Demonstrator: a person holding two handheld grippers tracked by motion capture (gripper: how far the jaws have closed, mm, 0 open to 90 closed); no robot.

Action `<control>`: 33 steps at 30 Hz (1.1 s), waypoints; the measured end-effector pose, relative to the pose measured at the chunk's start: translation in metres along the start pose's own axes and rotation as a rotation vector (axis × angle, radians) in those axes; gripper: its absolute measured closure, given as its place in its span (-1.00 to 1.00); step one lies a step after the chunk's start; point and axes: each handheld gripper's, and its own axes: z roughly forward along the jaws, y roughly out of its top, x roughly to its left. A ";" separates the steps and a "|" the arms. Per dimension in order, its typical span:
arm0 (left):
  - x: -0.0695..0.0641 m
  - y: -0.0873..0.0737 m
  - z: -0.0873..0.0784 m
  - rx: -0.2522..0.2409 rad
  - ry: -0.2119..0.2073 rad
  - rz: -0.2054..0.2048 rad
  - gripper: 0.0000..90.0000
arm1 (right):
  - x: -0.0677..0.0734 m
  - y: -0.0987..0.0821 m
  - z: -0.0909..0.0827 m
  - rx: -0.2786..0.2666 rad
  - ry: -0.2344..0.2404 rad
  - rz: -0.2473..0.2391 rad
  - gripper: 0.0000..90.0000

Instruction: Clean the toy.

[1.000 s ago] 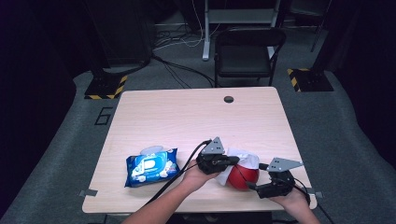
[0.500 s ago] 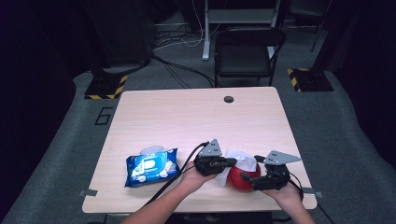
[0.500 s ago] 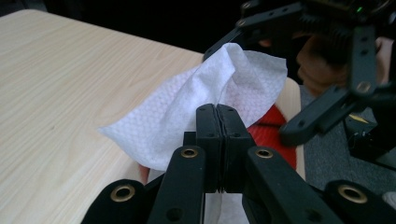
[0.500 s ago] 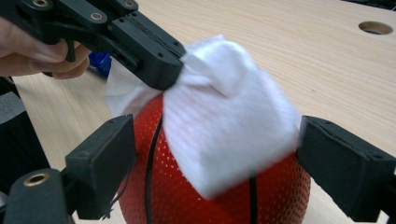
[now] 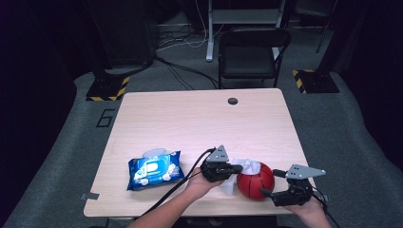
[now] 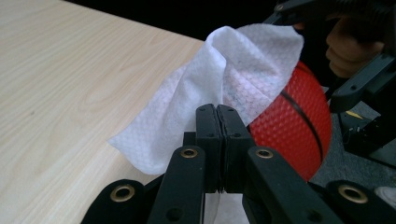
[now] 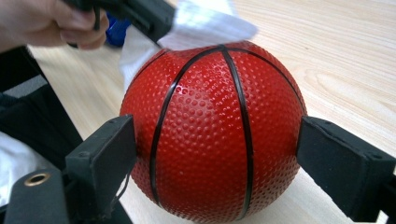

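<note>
Left gripper [image 5: 236, 166]: jaws clamped on wipe [image 6: 224, 70], draped over top of ball | Right gripper [image 7: 217, 154]: jaws just been opening, now flanking ball [image 7: 212, 126], pads at its sides, grip uncertain | Ball: red, on bench [image 5: 199, 118] near front edge, between grippers | Wipe pack [image 5: 154, 169]: left of hands, apart

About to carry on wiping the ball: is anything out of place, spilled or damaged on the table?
Nothing stands out. The red ball looks intact, the white wipe is pinched in the left claw and draped against it, and the blue wipes pack lies flat with its lid open. The table shows no spill.
</note>
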 end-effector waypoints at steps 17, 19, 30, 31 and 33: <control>-0.002 -0.003 0.014 0.020 -0.015 -0.006 0.96 | -0.006 -0.021 -0.012 0.037 0.020 -0.005 -0.82; -0.001 -0.003 0.014 0.024 -0.015 -0.013 0.96 | -0.003 -0.022 -0.009 0.076 0.008 -0.025 -0.91; -0.001 -0.004 0.011 0.034 -0.022 -0.031 0.96 | -0.003 -0.020 0.000 0.104 0.013 -0.077 -1.00; -0.001 -0.003 0.012 0.031 -0.023 -0.028 0.96 | -0.004 -0.021 0.000 0.106 0.014 -0.079 -1.00; -0.002 -0.002 0.013 0.027 -0.025 -0.026 0.96 | -0.005 -0.023 -0.001 0.105 0.014 -0.080 -1.00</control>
